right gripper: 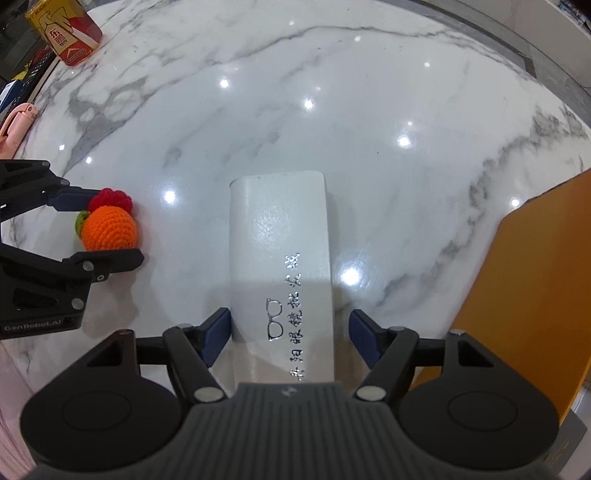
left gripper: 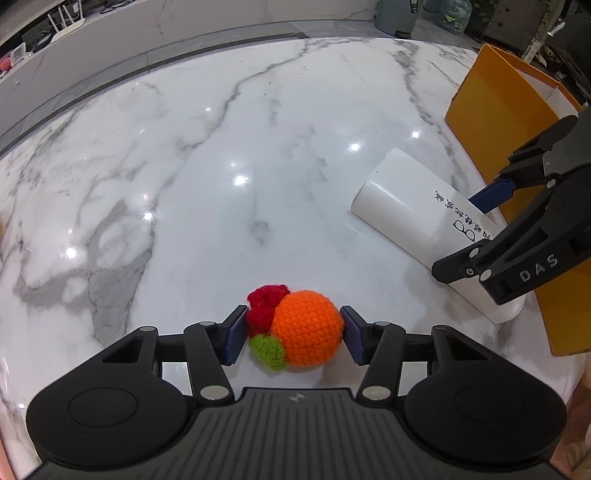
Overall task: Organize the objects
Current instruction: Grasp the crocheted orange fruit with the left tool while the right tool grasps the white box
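An orange crocheted fruit toy [left gripper: 304,326] with red berries and a green leaf lies on the marble table. My left gripper [left gripper: 293,334] straddles it, pads touching or almost touching both sides. It also shows in the right wrist view [right gripper: 109,227]. A white glasses case [right gripper: 280,266] with printed characters lies flat between the fingers of my right gripper [right gripper: 290,339]. The left pad sits against the case; a gap remains at the right pad. The case also shows in the left wrist view [left gripper: 413,214], with the right gripper [left gripper: 476,229] over it.
An orange open box [left gripper: 509,122] stands at the right table edge; its wall also shows in the right wrist view [right gripper: 524,295]. A yellow-red drink can [right gripper: 64,31] stands at the far left corner. A pink object [right gripper: 16,123] lies at the left edge.
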`<act>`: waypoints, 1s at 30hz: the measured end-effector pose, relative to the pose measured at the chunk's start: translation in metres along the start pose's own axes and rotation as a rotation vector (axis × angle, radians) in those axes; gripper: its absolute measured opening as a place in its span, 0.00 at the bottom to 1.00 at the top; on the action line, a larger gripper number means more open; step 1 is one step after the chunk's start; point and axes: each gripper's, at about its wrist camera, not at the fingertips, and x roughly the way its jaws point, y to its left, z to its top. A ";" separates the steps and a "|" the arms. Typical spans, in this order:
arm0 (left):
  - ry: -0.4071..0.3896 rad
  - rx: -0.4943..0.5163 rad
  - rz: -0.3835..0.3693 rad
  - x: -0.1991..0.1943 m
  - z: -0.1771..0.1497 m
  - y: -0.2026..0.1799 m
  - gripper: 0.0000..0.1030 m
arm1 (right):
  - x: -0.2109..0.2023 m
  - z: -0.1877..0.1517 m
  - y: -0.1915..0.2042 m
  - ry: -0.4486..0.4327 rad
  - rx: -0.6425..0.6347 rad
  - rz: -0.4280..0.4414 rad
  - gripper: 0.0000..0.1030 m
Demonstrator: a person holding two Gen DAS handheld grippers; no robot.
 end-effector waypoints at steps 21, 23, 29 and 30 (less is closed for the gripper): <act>-0.033 -0.053 0.004 -0.024 0.008 -0.017 0.59 | -0.014 -0.008 0.013 -0.108 0.019 0.034 0.59; -0.045 -0.047 0.000 -0.032 0.010 -0.021 0.58 | -0.023 -0.009 0.014 -0.133 0.026 0.057 0.59; -0.093 -0.037 -0.010 -0.064 0.014 -0.029 0.58 | -0.056 -0.012 0.014 -0.222 0.032 0.093 0.59; -0.105 -0.028 -0.011 -0.071 0.016 -0.032 0.58 | -0.063 -0.015 0.013 -0.239 0.026 0.101 0.59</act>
